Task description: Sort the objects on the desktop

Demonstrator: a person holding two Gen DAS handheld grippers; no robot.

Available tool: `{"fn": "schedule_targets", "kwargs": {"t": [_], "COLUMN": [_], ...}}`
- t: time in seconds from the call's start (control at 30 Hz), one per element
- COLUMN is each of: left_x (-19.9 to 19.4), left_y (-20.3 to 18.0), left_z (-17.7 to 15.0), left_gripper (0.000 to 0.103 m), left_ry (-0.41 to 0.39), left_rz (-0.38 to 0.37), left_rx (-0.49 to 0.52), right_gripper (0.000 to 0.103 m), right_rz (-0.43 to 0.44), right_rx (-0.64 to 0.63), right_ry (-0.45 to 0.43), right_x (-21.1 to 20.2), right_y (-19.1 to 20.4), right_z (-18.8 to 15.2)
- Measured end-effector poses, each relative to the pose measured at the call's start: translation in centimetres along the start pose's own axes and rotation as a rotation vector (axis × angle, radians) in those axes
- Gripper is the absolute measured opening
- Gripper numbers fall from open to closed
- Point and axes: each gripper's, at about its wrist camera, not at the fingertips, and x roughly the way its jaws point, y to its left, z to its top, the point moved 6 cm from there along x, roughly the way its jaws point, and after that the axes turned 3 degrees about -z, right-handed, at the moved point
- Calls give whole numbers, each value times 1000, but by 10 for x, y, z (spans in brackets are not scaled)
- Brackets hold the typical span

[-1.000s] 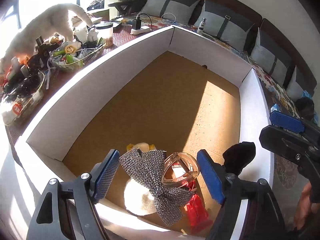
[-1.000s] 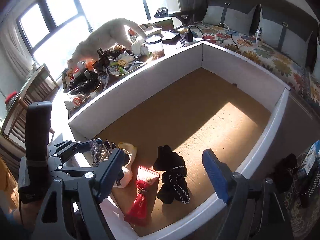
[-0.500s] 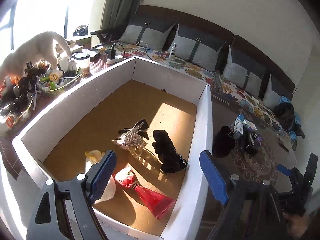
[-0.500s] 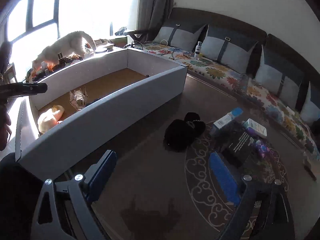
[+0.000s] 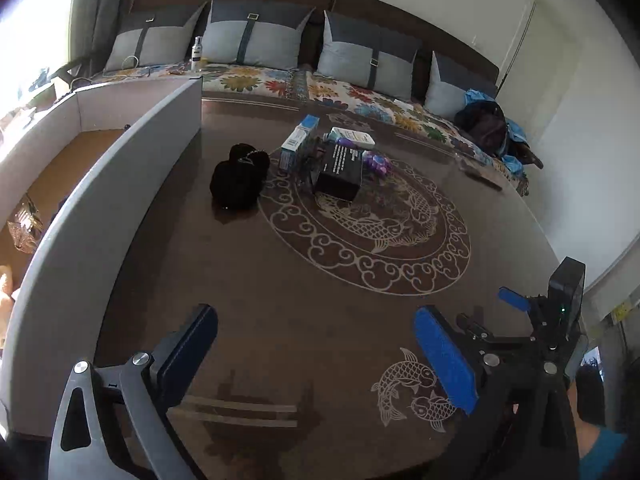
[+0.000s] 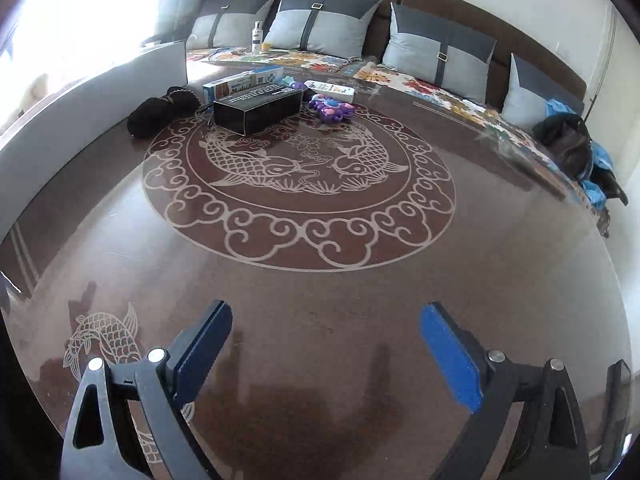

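I have both grippers, left (image 5: 316, 354) and right (image 6: 326, 354), hovering low over the desk (image 6: 320, 280), jaws spread wide and empty. Some things already lie in the white box (image 5: 96, 168). Still on the desk near it: a black bundle (image 5: 238, 178), black carton (image 6: 256, 110), blue carton (image 6: 240, 84), purple toy (image 6: 330, 106). I judge sorting is partway done.

White print runs in lines along the top of the black box (image 6: 256, 110) on the desk (image 6: 320, 272), and also shows in the left wrist view (image 5: 340, 172), but it is too small and blurred to read. The blue-and-white carton (image 6: 244, 82) and the white box (image 6: 330, 89) behind it carry printing as well, none of it legible
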Motion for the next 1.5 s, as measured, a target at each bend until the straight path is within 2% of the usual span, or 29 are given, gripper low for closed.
{"fn": "schedule_targets", "kwargs": {"t": [0.1,0.2,0.37,0.47,0.6,0.7,0.8,1.03,1.5], "left_x": [35,59,87,100,112,117,118,117,118], "left_y": [-8,-8,-8,-15,-24,-27,-29,-29,-30], "left_z": [-16,-24,-22,-17,-9,-8,-9,-11,-10], "left_gripper": [101,101,101,101,101,101,103,103,103], "left_ry": [63,90,87,82,84,94,88,60,59], "left_rz": [48,72,103,128,147,177,164,170,172], "left_rx": [18,1,-22,16,80,144,166,154,154], "right_gripper": [96,96,103,103,103,103,103,103,103], "right_rz": [6,15,13,62,60,59,57,57,57], "right_rx": [14,23,56,99,107,106,109,110,109], "right_ry": [17,32,56,80,81,81,83,84,85], "right_x": [4,7,13,17,17,17,18,18,19], "right_y": [-5,-7,-11,-17,-17,-17,-17,-18,-18], "right_z": [-6,-8,-8,-10,-11,-11,-9,-9,-8]}}
